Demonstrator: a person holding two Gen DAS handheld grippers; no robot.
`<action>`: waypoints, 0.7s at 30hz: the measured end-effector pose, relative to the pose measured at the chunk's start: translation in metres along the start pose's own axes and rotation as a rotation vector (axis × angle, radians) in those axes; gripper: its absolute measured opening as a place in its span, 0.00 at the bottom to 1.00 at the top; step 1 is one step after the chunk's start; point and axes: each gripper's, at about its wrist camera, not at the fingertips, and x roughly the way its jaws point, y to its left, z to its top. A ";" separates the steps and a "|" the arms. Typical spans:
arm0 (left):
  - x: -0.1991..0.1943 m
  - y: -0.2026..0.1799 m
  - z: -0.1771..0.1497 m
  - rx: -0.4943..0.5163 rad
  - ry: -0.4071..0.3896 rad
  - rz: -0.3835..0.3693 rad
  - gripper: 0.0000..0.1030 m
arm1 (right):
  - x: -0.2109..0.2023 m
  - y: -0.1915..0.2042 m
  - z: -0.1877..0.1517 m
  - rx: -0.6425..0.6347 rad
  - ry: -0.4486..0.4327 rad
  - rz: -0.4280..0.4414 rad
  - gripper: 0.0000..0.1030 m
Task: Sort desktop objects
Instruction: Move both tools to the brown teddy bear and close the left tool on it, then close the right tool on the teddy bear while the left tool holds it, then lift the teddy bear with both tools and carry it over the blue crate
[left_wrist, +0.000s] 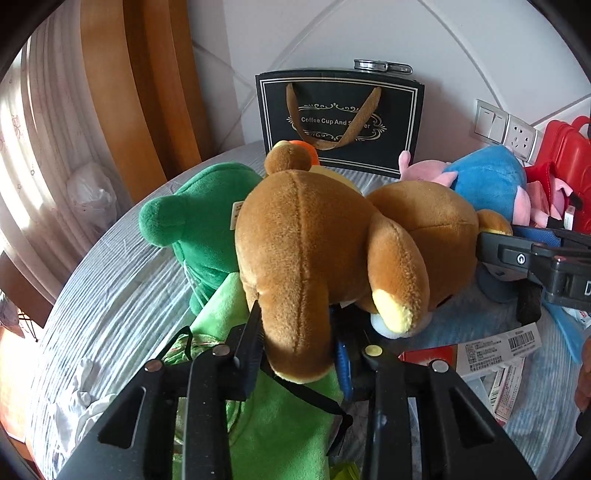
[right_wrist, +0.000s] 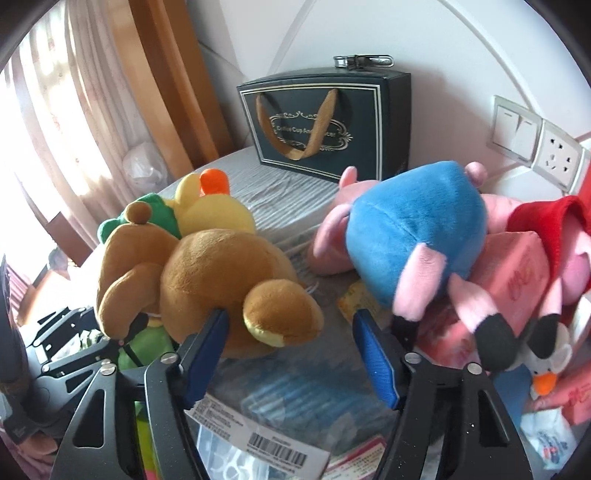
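A brown plush bear (left_wrist: 332, 240) lies on the grey-clothed table. My left gripper (left_wrist: 301, 332) is shut on one of its legs, the leg pinched between the fingers. In the right wrist view the bear (right_wrist: 207, 277) is at left, and my right gripper (right_wrist: 291, 332) is open with its left finger against the bear and nothing held. The right gripper also shows at the right edge of the left wrist view (left_wrist: 535, 258). A green plush (left_wrist: 199, 218) and a yellow plush (right_wrist: 210, 210) lie behind the bear. A pink pig plush in blue (right_wrist: 410, 225) lies to the right.
A black gift bag (left_wrist: 340, 118) stands at the back against the wall, a metal clip on top. A pink box (right_wrist: 517, 266), a red-dressed plush (right_wrist: 554, 221), papers with barcodes (right_wrist: 273, 446) and a green cloth (left_wrist: 266, 406) crowd the near table. Wall sockets (right_wrist: 554, 155) are at right.
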 end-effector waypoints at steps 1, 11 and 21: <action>0.000 0.000 0.000 -0.001 0.000 -0.003 0.29 | 0.001 -0.001 0.001 0.000 -0.003 0.003 0.65; -0.006 0.001 0.000 0.009 -0.038 0.010 0.24 | 0.006 0.000 -0.001 -0.043 -0.039 0.033 0.31; -0.067 -0.006 0.009 0.047 -0.153 0.032 0.23 | -0.052 0.017 -0.008 -0.084 -0.152 -0.018 0.29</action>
